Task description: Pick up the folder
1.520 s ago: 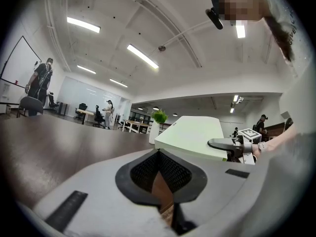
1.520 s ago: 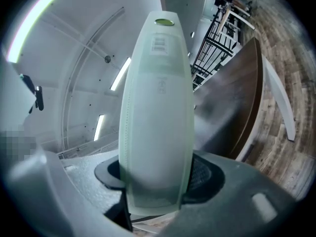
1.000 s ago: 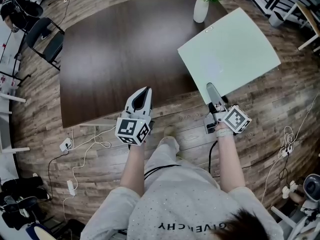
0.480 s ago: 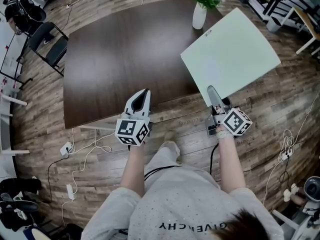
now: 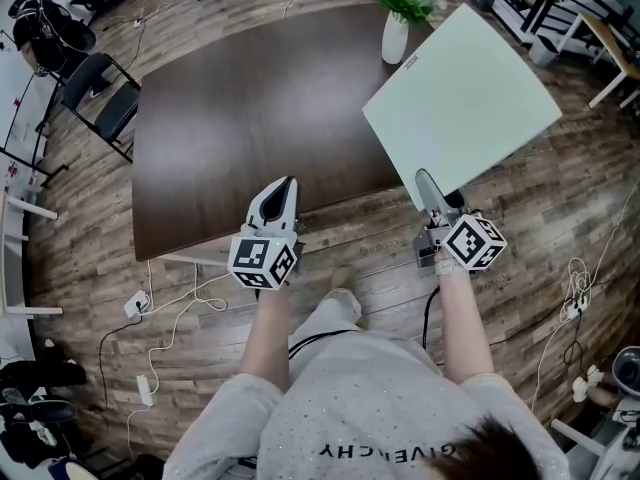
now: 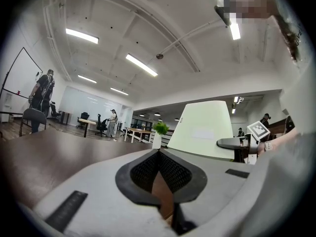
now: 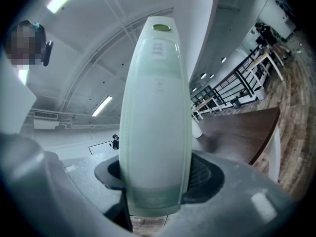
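The folder (image 5: 460,96) is a pale green sheet-like cover, lifted off the dark table (image 5: 240,118) and tilted up at the right. My right gripper (image 5: 428,186) is shut on its near edge. In the right gripper view the folder's spine (image 7: 155,117) stands upright between the jaws, filling the gap of my right gripper (image 7: 154,184). My left gripper (image 5: 288,184) hovers at the table's near edge, shut and holding nothing. In the left gripper view the left gripper (image 6: 158,154) has its jaws meeting, with the folder (image 6: 207,130) off to the right.
A white vase with a green plant (image 5: 397,28) stands at the table's far edge, just left of the folder. A chair (image 5: 100,98) is at the table's left. Cables and a power strip (image 5: 150,308) lie on the wooden floor. Desks and people are in the far background.
The folder has risen and tipped further up in the right gripper's hold, its far corner now higher in the head view. Both grippers have lifted slightly.
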`<state>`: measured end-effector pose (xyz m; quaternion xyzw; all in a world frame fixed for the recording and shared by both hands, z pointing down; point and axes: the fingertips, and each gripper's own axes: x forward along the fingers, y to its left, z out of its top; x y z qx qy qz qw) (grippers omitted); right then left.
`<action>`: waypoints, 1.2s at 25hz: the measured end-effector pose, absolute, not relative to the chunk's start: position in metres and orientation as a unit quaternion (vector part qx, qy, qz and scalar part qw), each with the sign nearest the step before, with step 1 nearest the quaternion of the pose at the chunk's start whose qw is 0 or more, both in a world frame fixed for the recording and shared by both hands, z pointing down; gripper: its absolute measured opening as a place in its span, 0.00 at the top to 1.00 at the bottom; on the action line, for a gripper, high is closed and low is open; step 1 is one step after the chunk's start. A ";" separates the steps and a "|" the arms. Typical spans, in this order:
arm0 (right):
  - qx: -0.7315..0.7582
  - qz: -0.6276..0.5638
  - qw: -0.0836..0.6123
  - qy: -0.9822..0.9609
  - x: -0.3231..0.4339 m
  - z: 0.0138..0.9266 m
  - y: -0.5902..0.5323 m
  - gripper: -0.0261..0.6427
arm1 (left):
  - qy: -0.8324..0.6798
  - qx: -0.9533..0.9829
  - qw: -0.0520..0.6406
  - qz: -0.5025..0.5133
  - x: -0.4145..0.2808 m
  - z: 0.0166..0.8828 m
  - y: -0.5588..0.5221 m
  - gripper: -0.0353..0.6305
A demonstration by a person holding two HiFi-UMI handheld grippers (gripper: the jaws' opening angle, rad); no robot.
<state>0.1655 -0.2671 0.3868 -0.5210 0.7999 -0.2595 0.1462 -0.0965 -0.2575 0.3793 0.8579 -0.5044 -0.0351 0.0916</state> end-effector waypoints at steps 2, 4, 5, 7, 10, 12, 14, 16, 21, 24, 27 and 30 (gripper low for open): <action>-0.526 -0.249 0.141 0.801 0.166 0.383 -0.265 0.56 | -0.506 0.857 0.090 -0.037 -0.099 0.376 -0.256 0.95; -0.530 -0.240 0.135 0.802 0.167 0.379 -0.262 0.56 | -0.507 0.856 0.089 -0.039 -0.101 0.374 -0.255 0.95; -0.532 -0.236 0.133 0.802 0.167 0.378 -0.261 0.56 | -0.508 0.856 0.089 -0.041 -0.101 0.372 -0.253 0.95; -0.536 -0.228 0.130 0.802 0.169 0.376 -0.257 0.56 | -0.509 0.855 0.088 -0.043 -0.101 0.371 -0.250 0.95; -0.543 -0.215 0.124 0.803 0.171 0.369 -0.251 0.56 | -0.510 0.855 0.087 -0.045 -0.103 0.366 -0.246 0.95; -0.547 -0.207 0.122 0.802 0.171 0.366 -0.247 0.56 | -0.510 0.855 0.085 -0.046 -0.105 0.364 -0.243 0.95; -0.550 -0.200 0.121 0.802 0.171 0.365 -0.244 0.56 | -0.510 0.855 0.083 -0.048 -0.108 0.362 -0.239 0.95; -0.553 -0.196 0.120 0.801 0.172 0.363 -0.241 0.56 | -0.511 0.854 0.082 -0.049 -0.111 0.359 -0.236 0.95; -0.562 -0.186 0.116 0.798 0.173 0.361 -0.232 0.56 | -0.517 0.851 0.074 -0.056 -0.118 0.355 -0.229 0.95; -0.565 -0.178 0.115 0.797 0.175 0.358 -0.229 0.56 | -0.518 0.850 0.071 -0.059 -0.119 0.351 -0.228 0.95; -0.567 -0.171 0.113 0.798 0.177 0.354 -0.226 0.56 | -0.520 0.849 0.069 -0.060 -0.121 0.348 -0.224 0.95; -0.569 -0.163 0.109 0.798 0.177 0.350 -0.221 0.56 | -0.523 0.848 0.066 -0.061 -0.124 0.345 -0.218 0.95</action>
